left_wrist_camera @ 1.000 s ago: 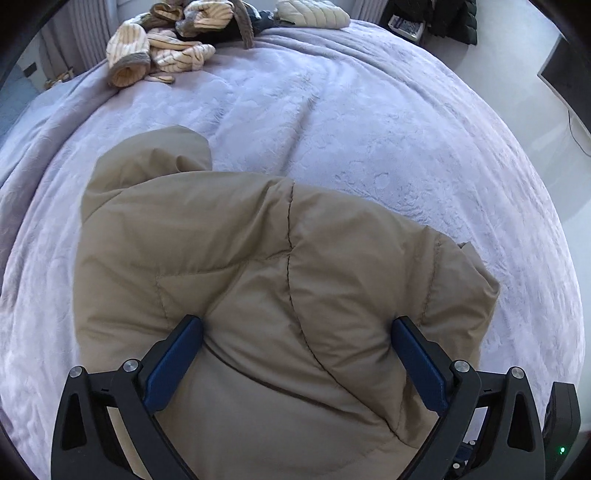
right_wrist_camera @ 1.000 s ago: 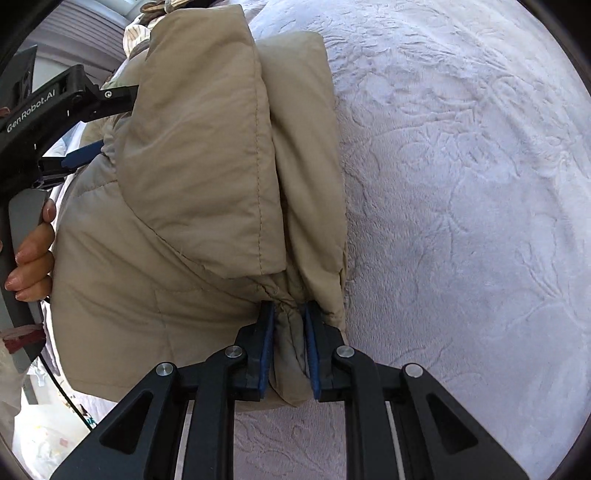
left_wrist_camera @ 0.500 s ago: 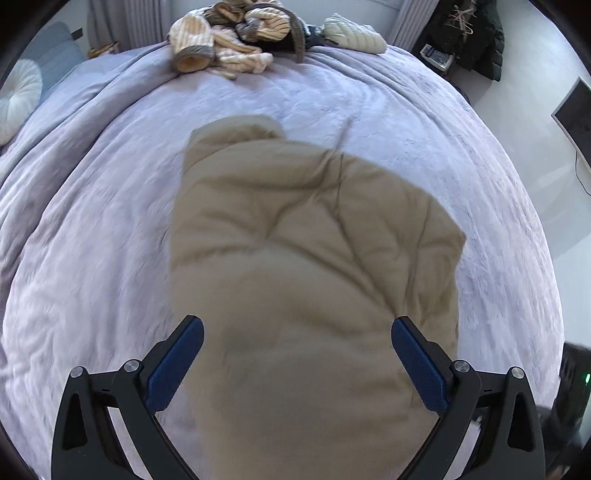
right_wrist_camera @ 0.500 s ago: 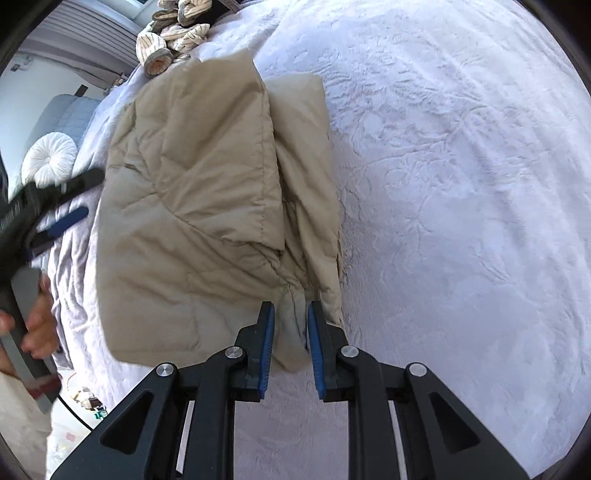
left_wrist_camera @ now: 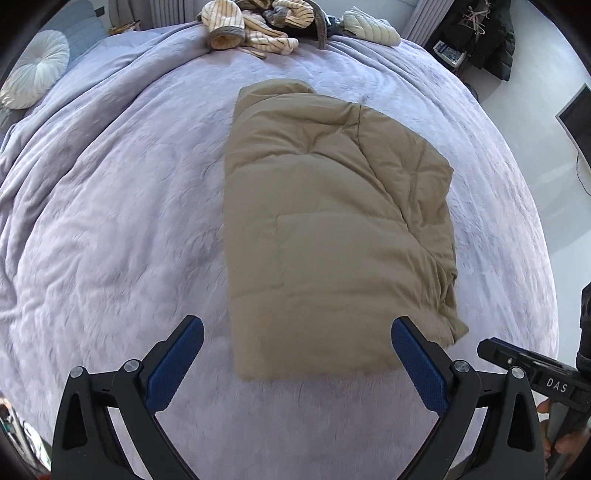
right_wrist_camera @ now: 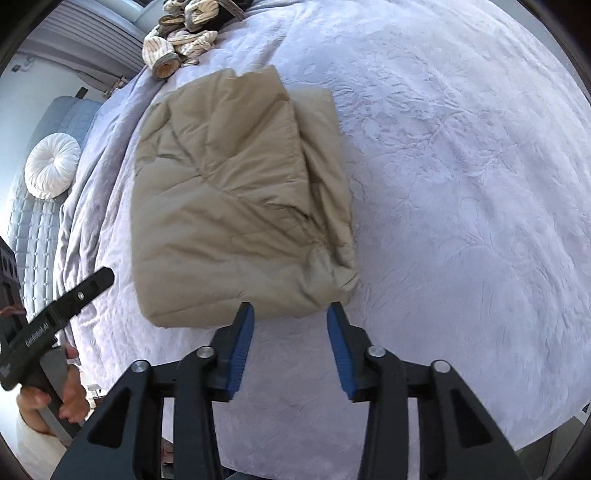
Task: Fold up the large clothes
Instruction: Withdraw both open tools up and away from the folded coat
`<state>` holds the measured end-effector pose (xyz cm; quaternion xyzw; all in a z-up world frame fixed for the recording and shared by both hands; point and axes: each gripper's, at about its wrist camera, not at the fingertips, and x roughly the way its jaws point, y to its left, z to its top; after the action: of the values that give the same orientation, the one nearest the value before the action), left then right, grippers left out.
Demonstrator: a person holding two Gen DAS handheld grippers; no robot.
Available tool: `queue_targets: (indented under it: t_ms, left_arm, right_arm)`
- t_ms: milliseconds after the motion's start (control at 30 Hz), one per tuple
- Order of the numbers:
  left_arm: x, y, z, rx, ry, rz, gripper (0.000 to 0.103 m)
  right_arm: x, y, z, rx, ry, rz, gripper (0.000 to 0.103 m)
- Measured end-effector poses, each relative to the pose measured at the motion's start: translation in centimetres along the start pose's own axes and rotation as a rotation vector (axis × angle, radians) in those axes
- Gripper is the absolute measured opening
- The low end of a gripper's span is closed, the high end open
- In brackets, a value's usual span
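Observation:
A tan padded jacket [left_wrist_camera: 332, 229] lies folded into a thick rectangle on the lilac bedspread [left_wrist_camera: 110, 229]; the right wrist view shows the same jacket [right_wrist_camera: 229, 206] with a narrower layer sticking out along its right side. My left gripper [left_wrist_camera: 295, 334] hangs wide open above the jacket's near edge, nothing between its blue pads. My right gripper [right_wrist_camera: 290, 317] hovers just off the jacket's near right corner with its jaws opening and nothing between them. The right gripper's tip [left_wrist_camera: 532, 363] also pokes in at the lower right of the left wrist view.
A heap of striped cream clothes [left_wrist_camera: 255, 26] lies at the far end of the bed beside a pale quilted item [left_wrist_camera: 369, 27]. A round white cushion [left_wrist_camera: 35, 70] sits at the far left. Dark coats [left_wrist_camera: 487, 33] hang beyond the bed's right side, over pale floor.
My right gripper let go of the jacket's corner, opened and rose. My left gripper pulled back and up from over the jacket, which now lies free on the bed.

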<state>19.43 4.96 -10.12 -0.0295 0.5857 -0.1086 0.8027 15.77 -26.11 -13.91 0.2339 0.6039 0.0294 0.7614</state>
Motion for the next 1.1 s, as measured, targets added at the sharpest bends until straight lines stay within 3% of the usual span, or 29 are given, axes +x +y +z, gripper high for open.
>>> queue_targets:
  t_ms: [100, 267, 667, 867, 967, 1100]
  left_arm:
    - [-0.9, 0.3, -0.7, -0.002, -0.009, 0.005, 0.102]
    - [-2.1, 1.1, -1.6, -0.014, -0.009, -0.001, 0.102]
    - [-3.6, 1.9, -3.6, -0.019, 0.007, 0.029, 0.102]
    - [-5.6, 1.4, -3.8, 0.027, -0.07, 0.118, 0.102]
    - [-6.9, 1.3, -3.6, 0.026, -0.106, 0.12, 0.102]
    - [-8.7, 1.2, -3.1, 0.007, -0.154, 0.129, 0.102]
  right_arm:
    - [-0.5, 1.0, -0.8, 0.003, -0.008, -0.002, 0.045]
    - [-1.6, 2.5, -1.7, -0.012, -0.018, -0.014, 0.054]
    - [-4.1, 5.6, -2.7, -0.057, -0.066, -0.046, 0.081]
    - [-5.6, 6.7, -2.9, -0.091, -0.102, -0.087, 0.084]
    - [-6.3, 7.2, -3.1, -0.101, -0.13, -0.113, 0.103]
    - [-7.7, 8.2, -3.4, -0.137, -0.196, -0.145, 0.103]
